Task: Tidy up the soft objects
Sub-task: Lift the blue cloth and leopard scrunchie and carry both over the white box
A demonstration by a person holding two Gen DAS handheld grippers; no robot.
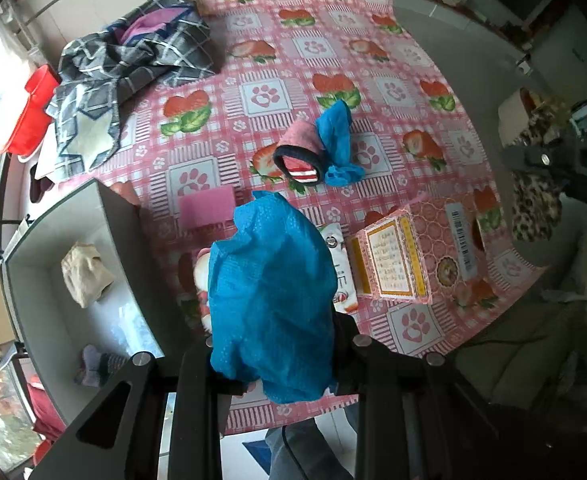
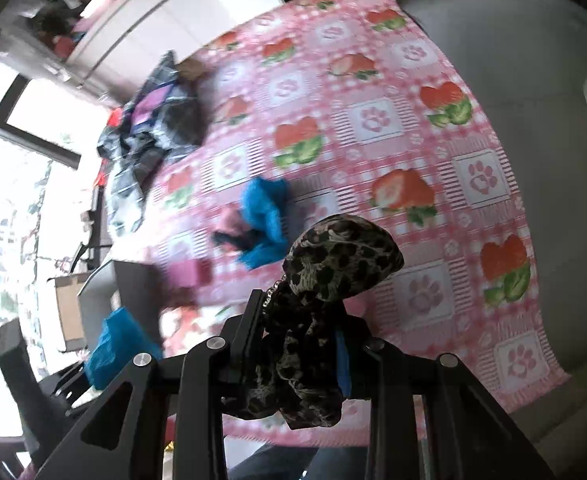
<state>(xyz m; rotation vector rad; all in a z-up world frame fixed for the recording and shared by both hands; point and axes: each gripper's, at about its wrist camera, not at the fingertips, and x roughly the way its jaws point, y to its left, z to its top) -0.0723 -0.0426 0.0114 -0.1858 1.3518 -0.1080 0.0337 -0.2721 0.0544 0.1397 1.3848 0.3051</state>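
Note:
My left gripper (image 1: 273, 364) is shut on a crumpled blue cloth (image 1: 271, 292), held above the near part of the table beside the grey bin (image 1: 111, 216). The blue cloth hides the fingertips. My right gripper (image 2: 303, 340) is shut on a leopard-print cloth (image 2: 333, 276), lifted over the strawberry tablecloth (image 2: 473, 176). That leopard-print cloth (image 1: 533, 204) also hangs at the right edge of the left wrist view. On the table lie a pink sock with a dark cuff (image 1: 299, 156) and a second blue cloth (image 1: 339, 140), touching each other.
The grey bin holds a beige cloth (image 1: 85, 272) and a striped sock (image 1: 97, 364). A pink pad (image 1: 207, 206), a tissue pack (image 1: 343, 276) and a pink box (image 1: 413, 256) sit near the front. A plaid cloth heap (image 1: 133, 64) and a red tub (image 1: 29, 116) are at the far left.

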